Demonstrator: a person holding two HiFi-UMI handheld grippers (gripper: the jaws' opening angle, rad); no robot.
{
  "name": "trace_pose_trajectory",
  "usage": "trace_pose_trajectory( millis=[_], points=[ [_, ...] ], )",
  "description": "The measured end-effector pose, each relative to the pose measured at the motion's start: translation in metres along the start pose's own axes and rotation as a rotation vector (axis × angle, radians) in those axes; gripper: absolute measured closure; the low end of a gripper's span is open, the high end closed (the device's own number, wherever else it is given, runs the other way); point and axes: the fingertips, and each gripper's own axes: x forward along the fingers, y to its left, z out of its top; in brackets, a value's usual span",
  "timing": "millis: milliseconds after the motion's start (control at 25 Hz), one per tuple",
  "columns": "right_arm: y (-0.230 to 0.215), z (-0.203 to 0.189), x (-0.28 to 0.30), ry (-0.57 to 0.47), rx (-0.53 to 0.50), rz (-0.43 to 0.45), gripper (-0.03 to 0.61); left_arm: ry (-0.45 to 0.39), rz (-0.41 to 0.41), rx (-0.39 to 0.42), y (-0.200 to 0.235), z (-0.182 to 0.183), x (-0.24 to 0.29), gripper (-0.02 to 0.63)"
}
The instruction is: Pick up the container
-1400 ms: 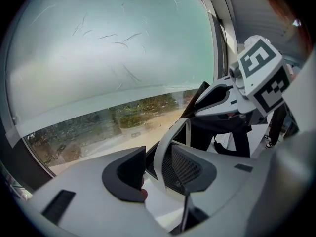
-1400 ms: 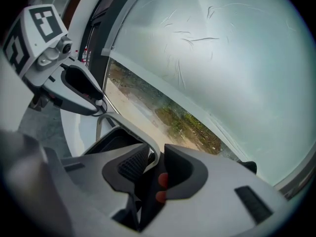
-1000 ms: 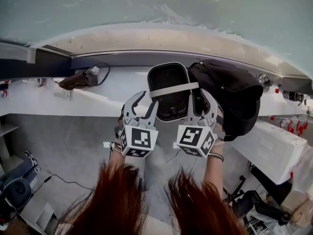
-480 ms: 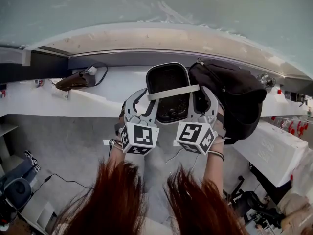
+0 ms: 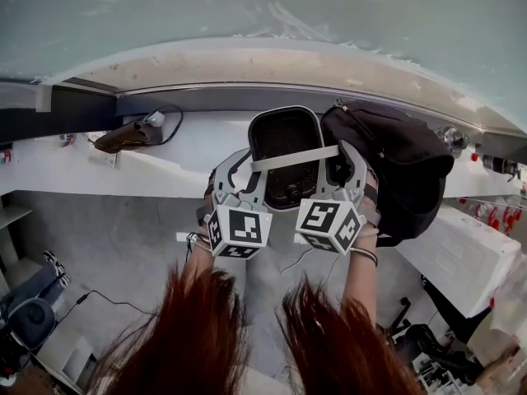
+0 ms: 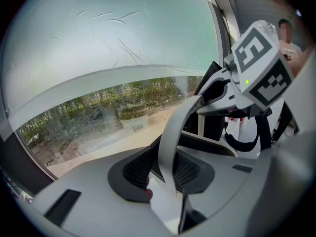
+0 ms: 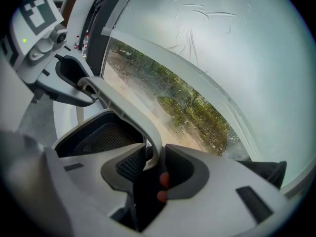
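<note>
Container (image 5: 284, 134) handle (image 5: 296, 155), crosswise above the counter (image 5: 189, 151) front edge, is straddled at both ends: left gripper (image 5: 247, 164) closing, right gripper (image 5: 336, 161) wide open, neither clamped.

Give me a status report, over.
Left gripper closing round handle. Right gripper open, handle between jaws. Container on ledge. Black bag close at its right.

One dark container (image 5: 284, 134) with one pale handle (image 5: 294, 156) at frame centre, one black backpack (image 5: 395, 159) at centre right, one brown object (image 5: 123, 137) at upper left, one counter (image 5: 189, 151), two grippers: left gripper (image 5: 244, 169), fingers closing either side of the handle, and right gripper (image 5: 340, 164)
</note>
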Motion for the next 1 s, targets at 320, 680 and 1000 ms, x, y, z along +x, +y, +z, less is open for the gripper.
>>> trace_pose_trajectory(
  millis=[320, 680, 1000],
  points=[
    [-0.002, 0.002, 0.003, -0.011, 0.0, -0.043, 0.504, -0.015, 0.01, 0.008, -0.002, 0.003, 0.002, 0.55],
    [-0.001, 0.0, -0.002, -0.025, 0.04, -0.047, 0.509, -0.009, 0.004, -0.001, -0.004, 0.003, -0.002, 0.557],
    [0.003, -0.003, -0.013, -0.045, 0.057, -0.052, 0.511, -0.001, 0.008, 0.025, -0.01, -0.001, -0.009, 0.558]
  ],
)
